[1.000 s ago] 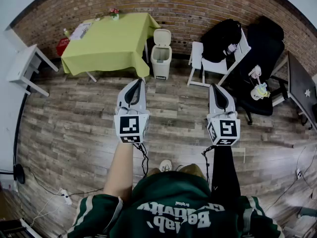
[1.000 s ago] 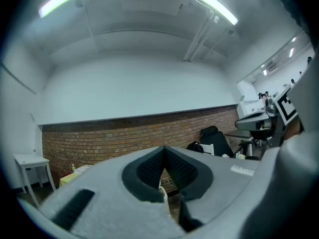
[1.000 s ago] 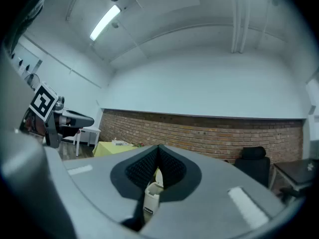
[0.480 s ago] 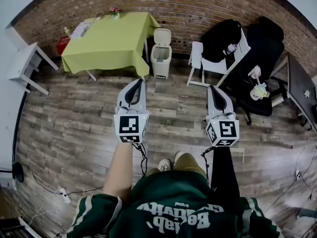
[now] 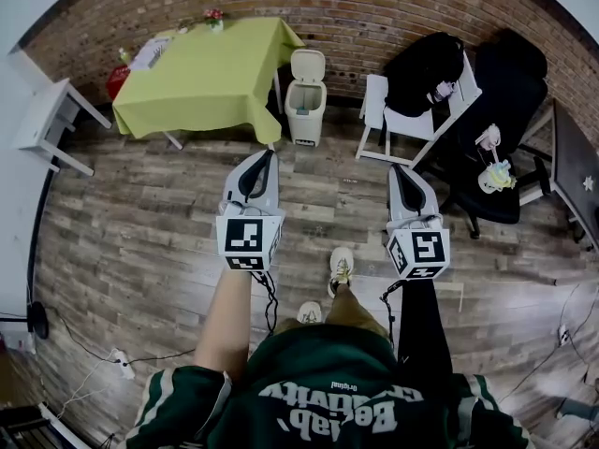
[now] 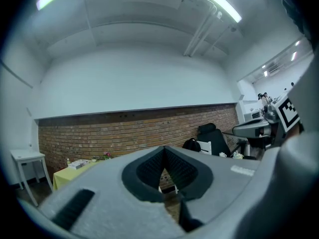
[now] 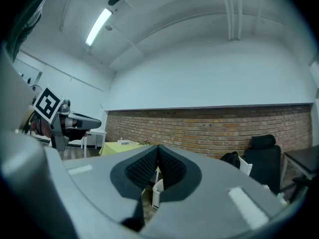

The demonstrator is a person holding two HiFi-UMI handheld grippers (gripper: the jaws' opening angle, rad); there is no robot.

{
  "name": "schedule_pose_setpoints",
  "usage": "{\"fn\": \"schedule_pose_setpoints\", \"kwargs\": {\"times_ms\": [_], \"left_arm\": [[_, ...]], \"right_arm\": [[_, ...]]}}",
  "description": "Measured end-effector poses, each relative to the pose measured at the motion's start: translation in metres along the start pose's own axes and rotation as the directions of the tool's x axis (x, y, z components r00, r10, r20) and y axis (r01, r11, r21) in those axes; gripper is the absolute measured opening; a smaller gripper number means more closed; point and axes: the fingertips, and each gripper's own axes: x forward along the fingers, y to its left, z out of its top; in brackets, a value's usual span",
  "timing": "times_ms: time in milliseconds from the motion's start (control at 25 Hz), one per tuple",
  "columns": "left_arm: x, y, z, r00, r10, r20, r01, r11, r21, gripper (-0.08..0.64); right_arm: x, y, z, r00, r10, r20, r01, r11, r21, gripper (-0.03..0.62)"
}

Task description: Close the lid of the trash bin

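Bare plank floor (image 5: 131, 241) lies open from the person's feet to the brick wall (image 5: 374, 12). By that wall stands the white trash bin (image 5: 305, 106), its lid (image 5: 307, 65) tipped up, just beside the green-clothed table (image 5: 201, 73), with a white chair (image 5: 386, 120) near its other side. The left gripper (image 5: 269, 154) and right gripper (image 5: 401, 168) hang well short of it, jaws pressed together, empty.

A person's left forearm (image 5: 225, 321) and right forearm (image 5: 423, 330) reach forward, holding the left gripper (image 5: 266, 155) and right gripper (image 5: 397, 168) side by side, each one's fingers pressed together, empty.
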Motion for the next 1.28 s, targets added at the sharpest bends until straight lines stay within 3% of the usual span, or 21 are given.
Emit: {"fn": "schedule_pose_setpoints", "kwargs": {"times_ms": [920,1280], "left_arm": [[0.203,0.033,-0.001,0.996,0.082,-0.028,-0.082,0.997,-0.010,0.008],[0.256,0.049,0.004,0.992,0.126,-0.022,-0.126,0.992,-0.014,0.008]], "right_arm": [[0.192,-0.118,-0.026,0.994,0.106,-0.040,-0.104,0.993,0.050,0.012],[0.257,-0.134,-0.037,0.963,0.253,-0.094,-0.238,0.961,0.143,-0.002]]}}
